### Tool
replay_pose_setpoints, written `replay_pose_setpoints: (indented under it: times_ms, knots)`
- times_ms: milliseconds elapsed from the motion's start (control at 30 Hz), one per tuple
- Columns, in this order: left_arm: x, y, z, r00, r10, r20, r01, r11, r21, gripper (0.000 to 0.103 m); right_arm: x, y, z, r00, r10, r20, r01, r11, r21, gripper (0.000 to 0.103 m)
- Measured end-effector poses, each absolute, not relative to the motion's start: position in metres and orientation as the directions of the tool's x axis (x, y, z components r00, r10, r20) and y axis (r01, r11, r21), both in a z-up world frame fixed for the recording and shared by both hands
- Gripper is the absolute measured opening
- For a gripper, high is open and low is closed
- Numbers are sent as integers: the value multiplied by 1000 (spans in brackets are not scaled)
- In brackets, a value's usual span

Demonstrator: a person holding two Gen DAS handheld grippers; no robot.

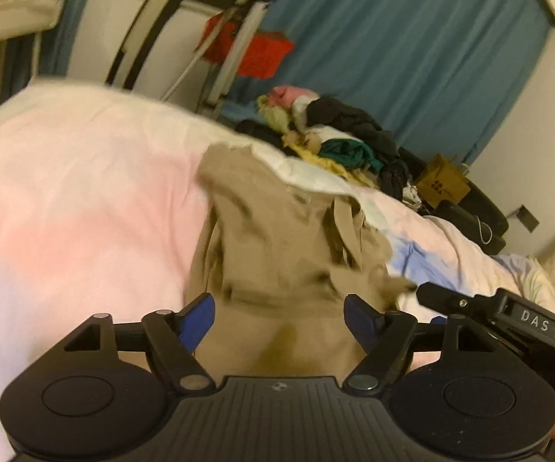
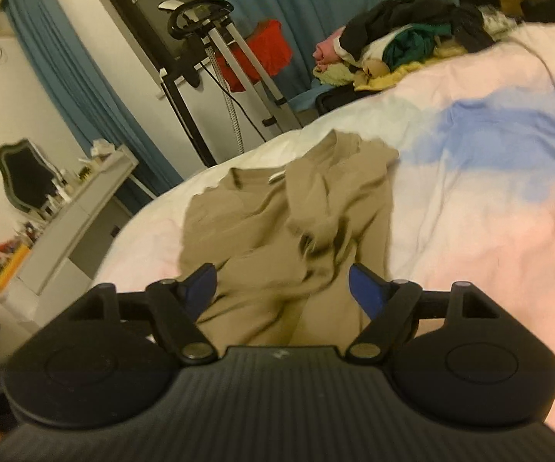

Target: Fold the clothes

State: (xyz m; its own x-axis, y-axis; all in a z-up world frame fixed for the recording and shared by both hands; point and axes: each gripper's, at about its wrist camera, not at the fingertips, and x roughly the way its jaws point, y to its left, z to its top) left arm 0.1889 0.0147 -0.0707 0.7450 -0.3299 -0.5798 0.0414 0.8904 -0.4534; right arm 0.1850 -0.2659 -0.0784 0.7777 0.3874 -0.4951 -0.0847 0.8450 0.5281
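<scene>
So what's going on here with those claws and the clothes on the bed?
A person is folding laundry with a handheld claw in each hand. Both the left claw and the right claw are open over a crumpled tan garment lying on the pink and blue duvet, gripping nothing. A pile of unfolded clothes waits at the bed's far edge.

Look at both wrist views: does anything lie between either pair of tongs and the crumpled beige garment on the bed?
Nothing visible does. The crumpled beige garment lies directly ahead of the open left tongs and open right tongs.
</scene>
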Motion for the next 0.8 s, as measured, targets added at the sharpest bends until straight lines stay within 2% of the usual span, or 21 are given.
replay_pose_setpoints:
  times_ms: [100,200,300,400,500,533,567,600,667,733,800]
  knots:
    - [157,25,-77,703,-372,-606,-35,833,-552,79,158,-267,-77,759,418,-500,-57,807,588,78]
    - [134,34,-91,666,-436,-606,-109,746,-657,80,135,-271,-84,719,505,-478,-4,691,723,68]
    - [116,42,-109,638,-499,-586,-180,644,-744,80,119,-266,-98,678,583,-448,33,584,811,67]
    - [117,47,-133,619,-538,-573,-262,547,-796,77,108,-250,-116,634,618,-465,81,544,835,56]
    - [126,55,-153,628,-538,-561,-332,467,-820,72,105,-234,-136,589,639,-494,138,523,841,54]
    - [131,58,-158,638,-527,-561,-349,451,-821,67,105,-229,-142,581,640,-502,155,519,841,49]
    - [136,59,-160,646,-519,-560,-358,442,-823,55,106,-225,-146,582,635,-508,175,512,841,45]
    - [139,60,-161,653,-513,-557,-362,435,-824,47,106,-221,-150,583,630,-513,195,505,841,41]
    - [143,62,-162,668,-502,-550,-362,426,-829,22,107,-214,-155,599,619,-508,216,486,847,38]
    - [142,62,-159,684,-495,-536,-339,434,-834,8,109,-206,-158,623,600,-502,226,477,849,32]
    - [141,62,-155,699,-487,-524,-319,444,-838,6,112,-205,-161,652,571,-498,241,467,851,30]
